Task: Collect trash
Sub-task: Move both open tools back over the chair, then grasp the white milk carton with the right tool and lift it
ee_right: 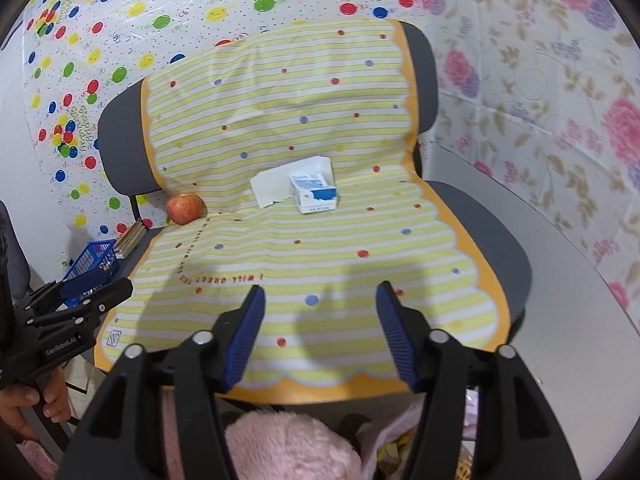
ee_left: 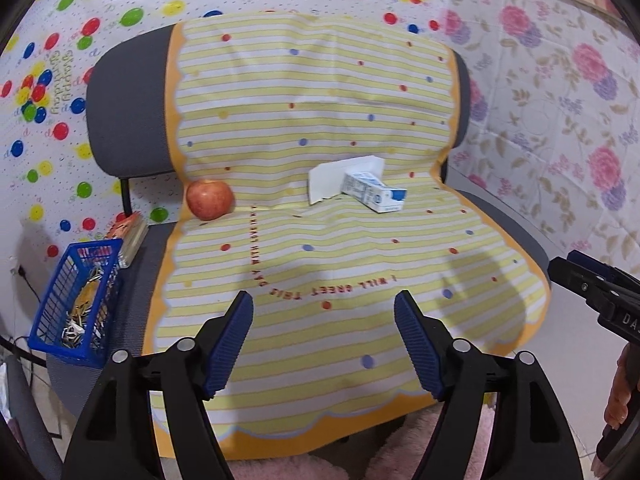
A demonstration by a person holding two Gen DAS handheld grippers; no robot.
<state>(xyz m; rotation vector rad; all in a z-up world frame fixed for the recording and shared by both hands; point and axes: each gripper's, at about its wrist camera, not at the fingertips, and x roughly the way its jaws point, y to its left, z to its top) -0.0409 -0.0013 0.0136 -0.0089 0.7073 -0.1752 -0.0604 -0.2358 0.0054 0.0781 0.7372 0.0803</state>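
Note:
A small blue and white carton [ee_left: 376, 195] lies on its side at the back of the chair seat, with a torn white paper piece [ee_left: 338, 178] leaning behind it. Both show in the right wrist view too: the carton [ee_right: 314, 194] and the paper [ee_right: 276, 186]. A blue basket [ee_left: 78, 300] with small scraps inside stands at the seat's left edge. My left gripper [ee_left: 324, 344] is open and empty above the seat's front. My right gripper [ee_right: 320, 332] is open and empty, also above the seat's front, well short of the carton.
A red apple [ee_left: 210, 199] rests at the back left of the seat on the yellow striped cloth [ee_left: 320, 272]. A book [ee_left: 130, 232] lies behind the basket. The grey chair [ee_right: 480, 216] stands against patterned walls. Something pink and fluffy [ee_right: 288, 444] is below the front edge.

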